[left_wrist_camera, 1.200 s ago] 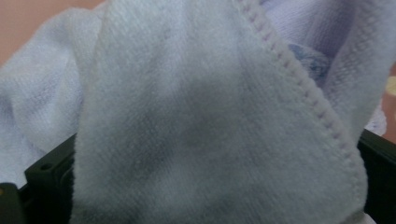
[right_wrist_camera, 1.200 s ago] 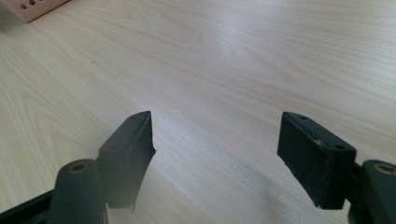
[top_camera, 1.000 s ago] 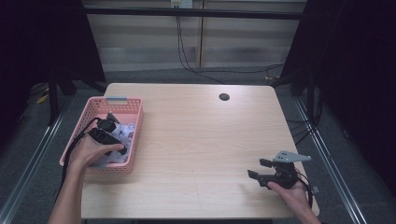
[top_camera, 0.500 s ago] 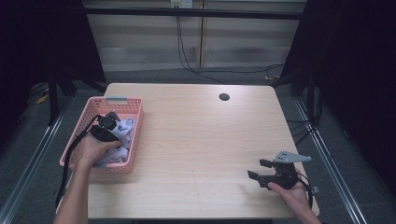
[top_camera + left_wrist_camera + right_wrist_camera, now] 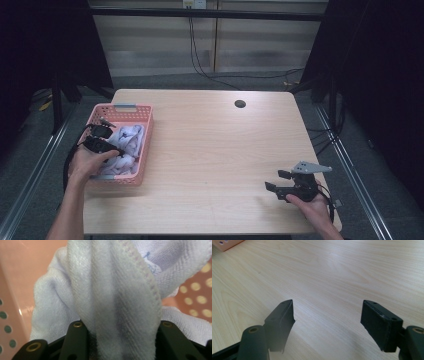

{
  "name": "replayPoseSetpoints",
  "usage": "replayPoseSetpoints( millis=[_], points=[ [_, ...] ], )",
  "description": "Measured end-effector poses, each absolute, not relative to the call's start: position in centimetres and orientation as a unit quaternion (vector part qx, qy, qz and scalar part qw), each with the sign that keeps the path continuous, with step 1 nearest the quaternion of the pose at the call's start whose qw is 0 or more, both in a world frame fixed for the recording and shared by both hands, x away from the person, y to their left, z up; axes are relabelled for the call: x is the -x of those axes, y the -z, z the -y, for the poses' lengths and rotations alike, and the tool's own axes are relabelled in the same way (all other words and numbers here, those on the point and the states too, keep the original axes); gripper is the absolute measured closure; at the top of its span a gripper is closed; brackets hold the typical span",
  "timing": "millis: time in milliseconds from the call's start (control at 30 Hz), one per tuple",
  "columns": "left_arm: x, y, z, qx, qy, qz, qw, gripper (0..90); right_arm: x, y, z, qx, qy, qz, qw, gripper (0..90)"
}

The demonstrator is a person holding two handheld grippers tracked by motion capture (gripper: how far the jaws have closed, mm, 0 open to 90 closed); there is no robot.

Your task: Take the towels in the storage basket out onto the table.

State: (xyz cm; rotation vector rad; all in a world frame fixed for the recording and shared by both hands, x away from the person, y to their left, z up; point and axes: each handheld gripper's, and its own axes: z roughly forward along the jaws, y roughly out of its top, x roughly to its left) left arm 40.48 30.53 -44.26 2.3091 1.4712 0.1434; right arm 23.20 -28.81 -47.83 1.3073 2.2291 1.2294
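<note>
Your left gripper (image 5: 111, 136) has just been closing and now pinches the white towel (image 5: 117, 302), pulled toward the basket's (image 5: 145, 150) left rim; right gripper (image 5: 328, 322) rests open, well apart.

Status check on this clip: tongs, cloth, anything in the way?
Left tongs just closed on white cloth in pink basket. Right tongs open, empty over table. Nothing obstructing.

Desk (image 5: 210, 150) evenly lit from overhead, dark surroundings, soft shadows, mild sheen on wood, close cloth (image 5: 112, 302) slightly blurred, tongs' edges soft
</note>
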Motion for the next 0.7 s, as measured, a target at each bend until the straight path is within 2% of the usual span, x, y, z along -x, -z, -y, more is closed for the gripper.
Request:
replayPoseSetpoints(
  millis=[300, 700],
  points=[
    [-39.3, 42.8, -32.2, -0.797, -0.043, -0.535, 0.276, 60.5, -23.1, 47.8, 28.8, -0.452, -0.426, -0.771, 0.14, 26.6],
    [-38.8, 41.2, -33.7, -0.771, -0.036, -0.538, 0.34, 59.5, -23.1, 47.8, 28.8, -0.45, -0.428, -0.772, 0.137, 26.6]
  ],
)
